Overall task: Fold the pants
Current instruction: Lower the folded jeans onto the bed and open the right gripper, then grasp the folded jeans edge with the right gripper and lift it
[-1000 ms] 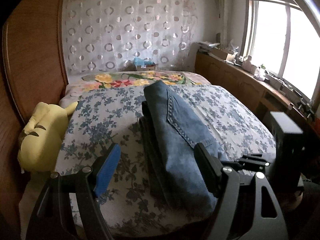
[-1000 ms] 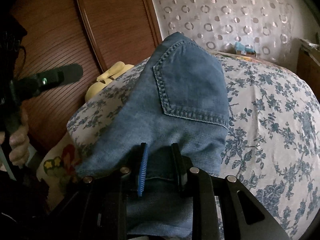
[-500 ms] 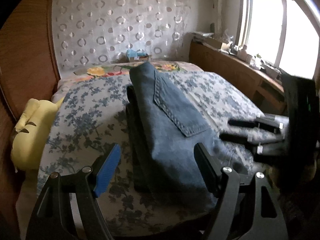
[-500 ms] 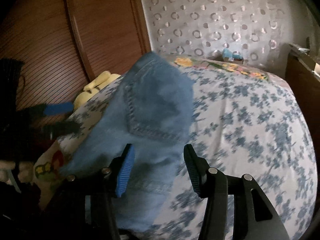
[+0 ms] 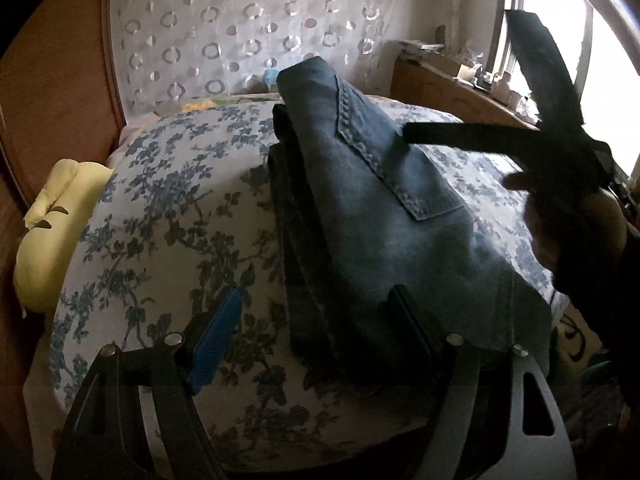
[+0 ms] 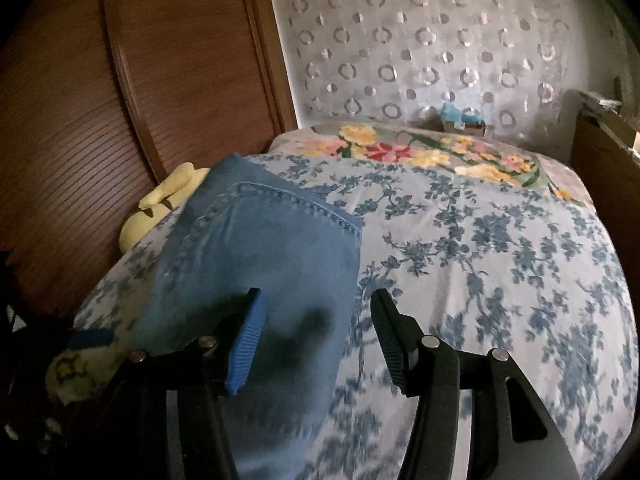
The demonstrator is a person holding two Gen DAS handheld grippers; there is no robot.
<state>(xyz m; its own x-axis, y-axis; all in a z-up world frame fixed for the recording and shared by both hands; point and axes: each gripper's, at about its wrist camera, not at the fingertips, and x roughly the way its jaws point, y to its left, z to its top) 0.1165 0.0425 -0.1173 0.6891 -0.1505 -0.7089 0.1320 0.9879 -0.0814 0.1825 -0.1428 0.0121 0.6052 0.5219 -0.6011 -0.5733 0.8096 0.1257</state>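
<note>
Denim pants [image 5: 360, 208] lie folded near the bed's [image 5: 168, 208] front edge. Left gripper [image 5: 312, 328] jaws stand apart, empty, over them. Right view: right gripper [image 6: 316, 340] jaws are opening, clear above the pants' edge.

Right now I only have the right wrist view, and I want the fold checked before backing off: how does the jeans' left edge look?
Observer: In the left wrist view the jeans show several layers stacked along that edge, roughly flush.
Operator: Where is the left gripper?
Observer: The left gripper is open at the jeans' near end, black finger over denim, blue pad over the floral bedspread, clamping nothing.
Operator: And mine, from outside?
Observer: The right gripper, jaws opening with nothing clamped, sits over the jeans' right side, gripped by a hand.
</note>
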